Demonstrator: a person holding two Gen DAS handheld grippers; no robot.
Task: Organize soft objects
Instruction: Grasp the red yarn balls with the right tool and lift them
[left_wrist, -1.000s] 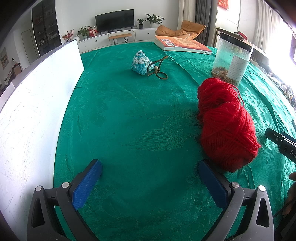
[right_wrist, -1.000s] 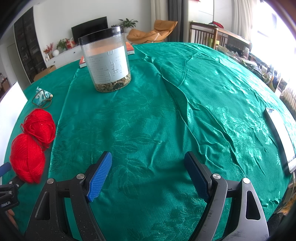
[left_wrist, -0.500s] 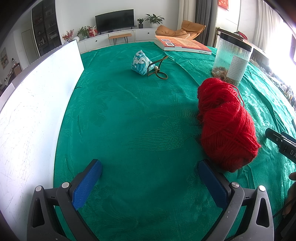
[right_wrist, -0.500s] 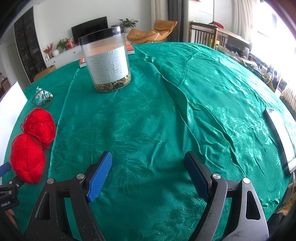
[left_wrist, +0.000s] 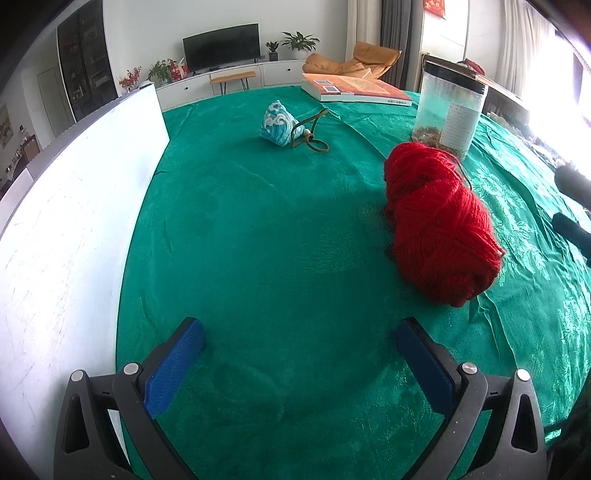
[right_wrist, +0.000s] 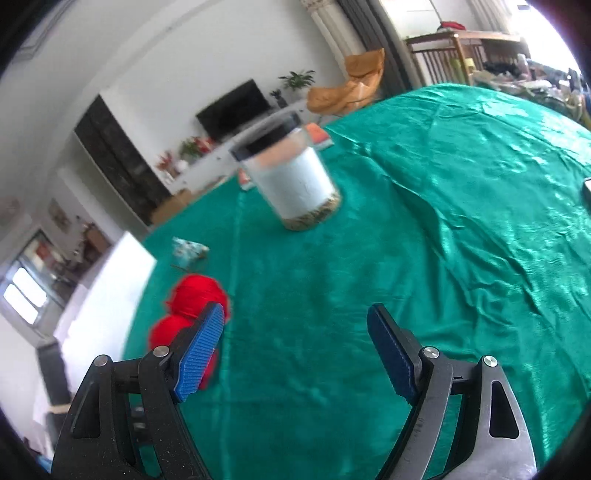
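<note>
Two red yarn skeins (left_wrist: 439, 221) lie together on the green tablecloth, right of centre in the left wrist view. They also show in the right wrist view (right_wrist: 192, 299), partly behind the left finger. A small blue-and-white wave-patterned pouch (left_wrist: 277, 123) with a brown cord lies farther back; it also shows, blurred, in the right wrist view (right_wrist: 188, 249). My left gripper (left_wrist: 299, 350) is open and empty, low over the cloth, left of the yarn. My right gripper (right_wrist: 295, 343) is open and empty, raised and tilted above the cloth.
A white board (left_wrist: 74, 206) stands along the table's left side. A clear jar with a black lid (left_wrist: 448, 110) stands behind the yarn; it also shows in the right wrist view (right_wrist: 291, 177). An orange book (left_wrist: 354, 90) lies at the far edge.
My right gripper has lifted and tilted, swinging left toward the yarn; its view is blurred. My left gripper has shifted slightly. Both stay open.
</note>
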